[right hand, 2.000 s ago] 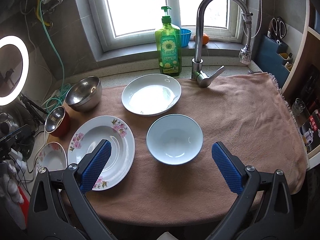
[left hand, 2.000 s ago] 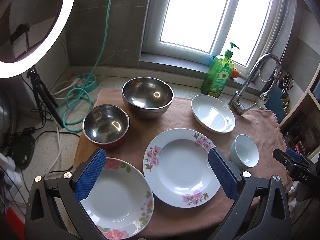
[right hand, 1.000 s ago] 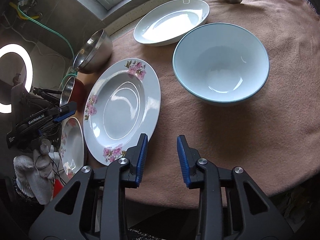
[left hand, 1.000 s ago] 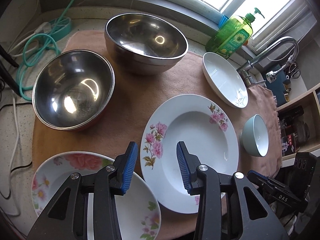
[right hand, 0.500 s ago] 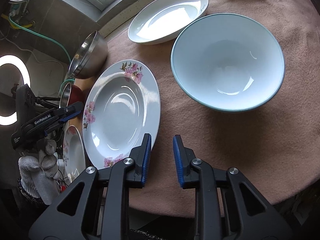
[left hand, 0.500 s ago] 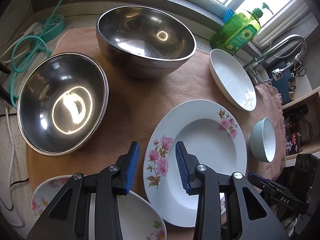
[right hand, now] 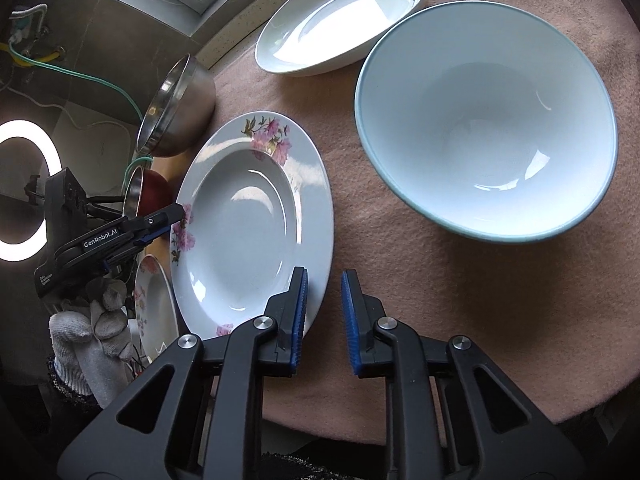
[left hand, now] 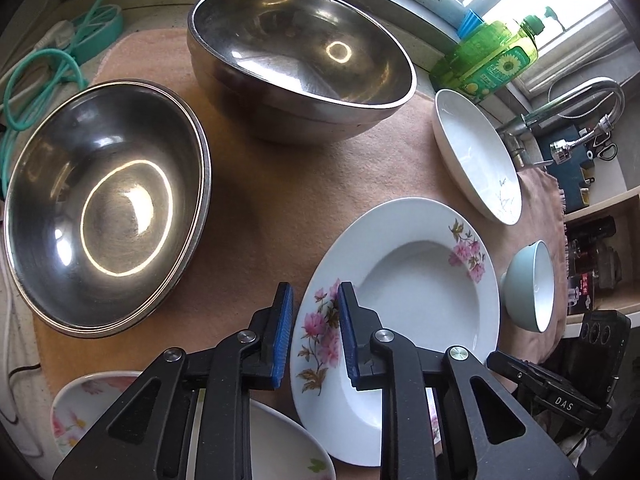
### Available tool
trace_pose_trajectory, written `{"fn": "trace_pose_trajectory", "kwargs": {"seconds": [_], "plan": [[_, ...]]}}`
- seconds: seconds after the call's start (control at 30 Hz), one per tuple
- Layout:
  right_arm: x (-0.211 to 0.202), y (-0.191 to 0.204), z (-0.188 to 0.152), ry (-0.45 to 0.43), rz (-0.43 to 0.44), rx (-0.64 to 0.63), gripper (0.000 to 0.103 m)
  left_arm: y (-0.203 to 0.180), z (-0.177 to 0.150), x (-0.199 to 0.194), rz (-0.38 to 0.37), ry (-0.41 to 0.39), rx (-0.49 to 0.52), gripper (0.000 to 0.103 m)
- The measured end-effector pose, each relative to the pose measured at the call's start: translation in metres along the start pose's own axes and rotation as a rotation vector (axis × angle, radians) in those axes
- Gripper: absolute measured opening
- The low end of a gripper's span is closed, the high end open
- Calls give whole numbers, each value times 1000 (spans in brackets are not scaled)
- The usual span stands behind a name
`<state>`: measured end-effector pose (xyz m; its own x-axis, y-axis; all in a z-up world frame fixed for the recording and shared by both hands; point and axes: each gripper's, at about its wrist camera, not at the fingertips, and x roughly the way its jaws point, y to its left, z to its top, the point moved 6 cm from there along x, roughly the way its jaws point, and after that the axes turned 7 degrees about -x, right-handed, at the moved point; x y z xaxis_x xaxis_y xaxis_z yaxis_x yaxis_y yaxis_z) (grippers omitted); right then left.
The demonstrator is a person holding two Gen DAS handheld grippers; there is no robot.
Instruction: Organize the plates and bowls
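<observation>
A large floral plate [left hand: 416, 280] [right hand: 248, 216] lies on the brown cloth. My left gripper [left hand: 314, 332] straddles its left rim, jaws narrowly open, not clamped. My right gripper [right hand: 324, 316] straddles its right rim, jaws narrowly open too. A pale blue bowl [right hand: 484, 120] [left hand: 532, 284] sits right of the plate. A white deep plate [left hand: 476, 160] [right hand: 340, 16] lies behind. Two steel bowls stand left: a smaller one [left hand: 104, 204] and a bigger one [left hand: 300, 60]. A small floral plate [left hand: 272, 436] [right hand: 154, 304] lies at the front left, partly hidden.
A green soap bottle [left hand: 492, 60] and a faucet [left hand: 580, 100] stand at the back right. Green hose and cables [left hand: 40, 68] lie off the cloth's left. A lit ring lamp [right hand: 24, 188] stands far left. Shelves [left hand: 600, 248] are at the right.
Both grippers have narrowed from wide open and moved down and forward to the large floral plate's opposite rims. No dish has moved.
</observation>
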<state>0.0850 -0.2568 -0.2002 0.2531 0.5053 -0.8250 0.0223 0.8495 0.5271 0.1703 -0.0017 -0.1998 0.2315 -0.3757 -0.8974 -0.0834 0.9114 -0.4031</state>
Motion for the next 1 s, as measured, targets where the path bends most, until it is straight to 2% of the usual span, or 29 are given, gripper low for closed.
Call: {"fn": "trace_pose_trajectory", "kwargs": {"seconds": [0.17,0.37,1.0], "plan": [[1,1,-1,7,6,-7,13,1,1,0,-6,3,6,19],[2,4,-1,12,-14,-19,13,3,0,0,-17,5,-14,19],[-4,1,-4,18,-67,-14,14,-20,-17,3,1,18,32,19]]}}
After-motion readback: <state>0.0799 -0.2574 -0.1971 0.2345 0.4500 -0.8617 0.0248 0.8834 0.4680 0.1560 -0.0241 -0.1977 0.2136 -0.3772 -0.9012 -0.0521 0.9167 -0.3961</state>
